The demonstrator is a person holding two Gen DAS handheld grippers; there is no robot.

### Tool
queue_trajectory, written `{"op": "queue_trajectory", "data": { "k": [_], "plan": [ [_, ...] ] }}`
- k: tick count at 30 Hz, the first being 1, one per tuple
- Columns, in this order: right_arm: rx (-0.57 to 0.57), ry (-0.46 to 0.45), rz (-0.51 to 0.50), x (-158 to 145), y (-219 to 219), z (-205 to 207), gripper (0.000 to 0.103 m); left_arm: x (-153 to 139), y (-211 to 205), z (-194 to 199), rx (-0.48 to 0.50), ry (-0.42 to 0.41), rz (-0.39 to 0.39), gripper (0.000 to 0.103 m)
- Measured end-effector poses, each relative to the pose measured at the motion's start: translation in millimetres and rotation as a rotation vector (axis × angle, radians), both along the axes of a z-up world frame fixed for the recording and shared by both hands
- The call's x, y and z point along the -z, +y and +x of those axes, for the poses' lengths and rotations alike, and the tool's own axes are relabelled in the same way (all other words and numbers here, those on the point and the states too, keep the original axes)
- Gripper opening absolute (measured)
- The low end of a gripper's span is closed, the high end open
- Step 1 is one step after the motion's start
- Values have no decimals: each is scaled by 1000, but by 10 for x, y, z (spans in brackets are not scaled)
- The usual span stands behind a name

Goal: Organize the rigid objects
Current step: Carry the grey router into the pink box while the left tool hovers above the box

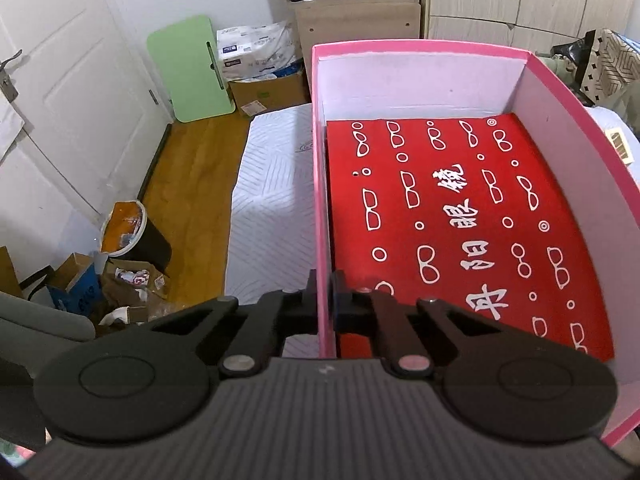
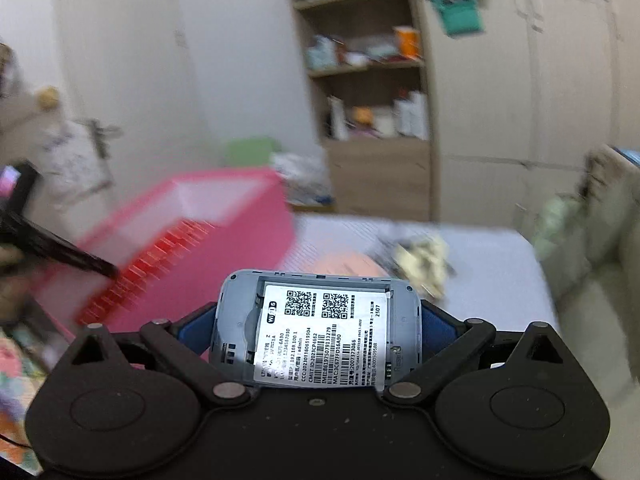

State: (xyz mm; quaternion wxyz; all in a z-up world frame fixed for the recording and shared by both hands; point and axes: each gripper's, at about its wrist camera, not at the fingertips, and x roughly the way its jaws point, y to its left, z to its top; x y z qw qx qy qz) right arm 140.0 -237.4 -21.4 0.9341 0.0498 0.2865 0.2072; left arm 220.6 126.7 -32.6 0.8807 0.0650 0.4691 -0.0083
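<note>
My left gripper is shut on the left wall of a pink box, one finger outside and one inside. A red case printed with white glasses and Chinese characters lies flat in the box. My right gripper is shut on a grey portable WiFi router, its open back with barcode and QR label facing the camera, held in the air. The pink box shows blurred to the left in the right wrist view, with the left gripper's finger on it.
The box rests on a white patterned mattress. An orange object and a pale crumpled item lie on the mattress. A trash bin and cardboard boxes stand on the wood floor left. Shelves and wardrobe behind.
</note>
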Motion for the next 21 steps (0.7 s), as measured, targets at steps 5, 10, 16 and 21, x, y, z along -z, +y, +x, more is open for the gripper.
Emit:
{"op": "queue_trajectory", "data": {
  "k": [5, 10, 16, 21],
  "plan": [
    [-234, 37, 85, -442, 429, 409, 102, 5, -3, -1, 11, -3, -7, 4],
    [-426, 212, 95, -562, 1112, 928, 102, 25, 46, 56, 8, 38, -44, 5],
    [-460, 461, 44, -303, 1864, 1619, 102, 31, 29, 43, 20, 35, -34, 5],
    [-358, 668, 58, 60, 2130, 2095, 102, 32, 49, 49, 12, 33, -48, 5]
  ]
}}
